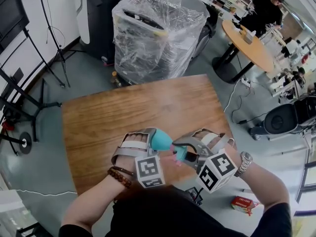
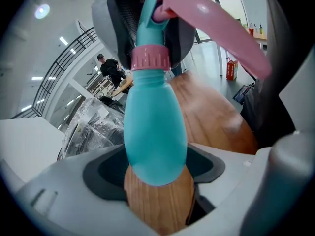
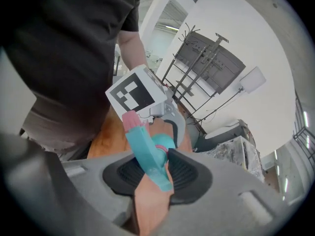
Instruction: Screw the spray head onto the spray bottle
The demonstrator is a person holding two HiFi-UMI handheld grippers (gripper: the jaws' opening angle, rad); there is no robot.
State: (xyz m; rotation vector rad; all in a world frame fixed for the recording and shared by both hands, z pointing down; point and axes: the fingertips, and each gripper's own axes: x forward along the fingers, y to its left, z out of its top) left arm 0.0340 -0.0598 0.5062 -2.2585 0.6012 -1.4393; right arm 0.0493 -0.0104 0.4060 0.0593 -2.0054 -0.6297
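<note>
I hold both grippers close together above the front edge of the wooden table (image 1: 123, 112). My left gripper (image 1: 152, 138) is shut on the teal spray bottle (image 1: 160, 140); in the left gripper view the bottle (image 2: 155, 132) fills the gap between the pads of this gripper (image 2: 157, 178). A pink collar (image 2: 150, 58) joins the bottle's neck to the teal spray head, whose pink trigger (image 2: 216, 31) juts right. My right gripper (image 1: 190, 151) is shut on the spray head (image 1: 179, 154). In the right gripper view the head (image 3: 146, 154) lies between that gripper's pads (image 3: 157, 173), pink tip (image 3: 130, 120) pointing away.
A plastic-wrapped machine (image 1: 158, 28) stands beyond the table's far edge. A round table (image 1: 247, 41) with a person beside it is at the back right. Stands and tripods (image 1: 49, 33) line the left. A red box (image 1: 242, 204) lies on the floor at right.
</note>
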